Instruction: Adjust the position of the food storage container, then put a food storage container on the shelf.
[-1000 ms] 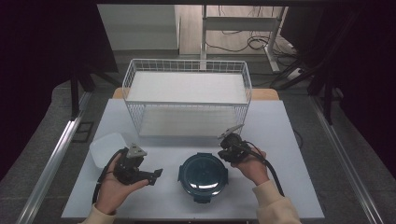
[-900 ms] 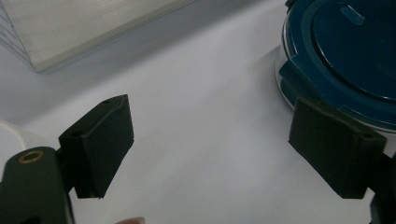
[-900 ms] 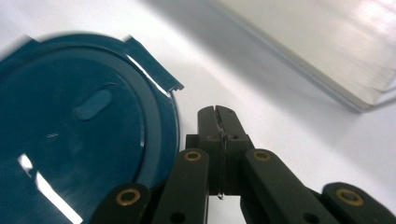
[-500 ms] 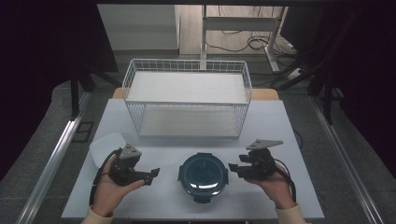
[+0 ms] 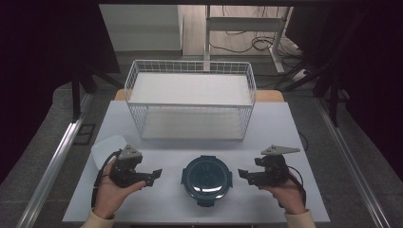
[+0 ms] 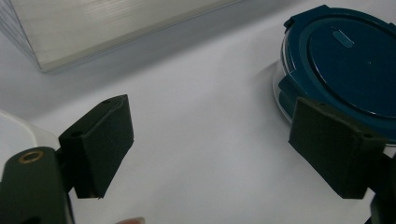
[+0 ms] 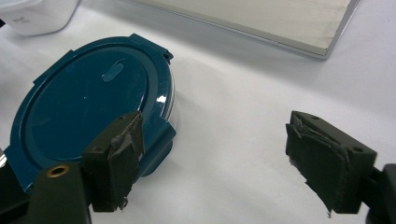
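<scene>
Container: a round container with a dark blue lid (image 5: 207, 176) sits on the white surface (image 5: 280, 123) near its front edge, between the two grippers and touching neither.
Hidden: what is inside the container cannot be seen through the lid; only a thin strip of clear wall shows under the rim in the left gripper view (image 6: 280, 95).
Cut off: the container runs off the right edge of the left gripper view and off the lower left of the right gripper view (image 7: 88, 102); the white tub (image 5: 108, 146) is partly covered by the left gripper in the high view and clipped at the top left corner of the right gripper view (image 7: 37, 14).
Hard to make out: the basket (image 5: 190, 102) shows in the gripper views only as a pale, blurred slab, its wires not readable.
Left gripper: the left gripper (image 5: 154, 174) lies level in an upturned hand, pointing right at the container; jaws wide, nothing between them.
Right gripper: the right gripper (image 5: 243, 175) is held level, pointing left at the container; its jaws have just been opening and stand wide, with only bare surface between them, one pad in front of a lid clip.
Pads: the right gripper's padding looks torn and frayed.
</scene>
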Demonstrator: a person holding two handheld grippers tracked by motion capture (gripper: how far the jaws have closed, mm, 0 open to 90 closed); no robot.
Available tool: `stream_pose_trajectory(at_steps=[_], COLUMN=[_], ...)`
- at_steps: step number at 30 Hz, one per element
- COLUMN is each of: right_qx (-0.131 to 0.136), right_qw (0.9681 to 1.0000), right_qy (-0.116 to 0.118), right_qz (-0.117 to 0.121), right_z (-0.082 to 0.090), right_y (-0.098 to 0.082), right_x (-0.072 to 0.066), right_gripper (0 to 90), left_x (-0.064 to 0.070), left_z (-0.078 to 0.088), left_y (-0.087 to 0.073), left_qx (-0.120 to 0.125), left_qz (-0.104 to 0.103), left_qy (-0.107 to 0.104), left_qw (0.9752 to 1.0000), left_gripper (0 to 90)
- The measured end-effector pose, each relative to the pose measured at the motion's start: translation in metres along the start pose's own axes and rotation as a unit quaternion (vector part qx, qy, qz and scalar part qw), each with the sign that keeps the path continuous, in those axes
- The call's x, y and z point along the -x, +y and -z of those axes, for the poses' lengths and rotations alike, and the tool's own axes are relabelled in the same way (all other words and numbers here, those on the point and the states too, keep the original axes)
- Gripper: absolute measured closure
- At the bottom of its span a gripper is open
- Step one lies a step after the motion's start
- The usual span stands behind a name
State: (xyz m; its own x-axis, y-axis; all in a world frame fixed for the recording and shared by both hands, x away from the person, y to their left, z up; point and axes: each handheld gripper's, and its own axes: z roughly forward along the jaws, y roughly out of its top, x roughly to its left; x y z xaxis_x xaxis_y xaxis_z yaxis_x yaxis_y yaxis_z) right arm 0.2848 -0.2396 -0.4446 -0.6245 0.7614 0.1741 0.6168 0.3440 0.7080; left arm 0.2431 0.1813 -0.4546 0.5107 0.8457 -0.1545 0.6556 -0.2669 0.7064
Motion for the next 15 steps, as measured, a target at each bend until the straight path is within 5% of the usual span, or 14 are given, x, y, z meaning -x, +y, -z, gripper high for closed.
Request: stream_pose_trajectory(at_steps=[15], right_qx=[0.015], right_qw=[0.9995], right_qy=[0.006], right_qz=[-0.028], right_z=[0.006], right_y=[-0.002], right_x=[0.003], right_gripper=[15.0], left_x=[0.014], left_z=[-0.007], left_y=[0.002], left_qx=[-0.001], left_qz=[-0.006], left_qy=[-0.013], left_qw=[0.9999], left_gripper=[13.6])
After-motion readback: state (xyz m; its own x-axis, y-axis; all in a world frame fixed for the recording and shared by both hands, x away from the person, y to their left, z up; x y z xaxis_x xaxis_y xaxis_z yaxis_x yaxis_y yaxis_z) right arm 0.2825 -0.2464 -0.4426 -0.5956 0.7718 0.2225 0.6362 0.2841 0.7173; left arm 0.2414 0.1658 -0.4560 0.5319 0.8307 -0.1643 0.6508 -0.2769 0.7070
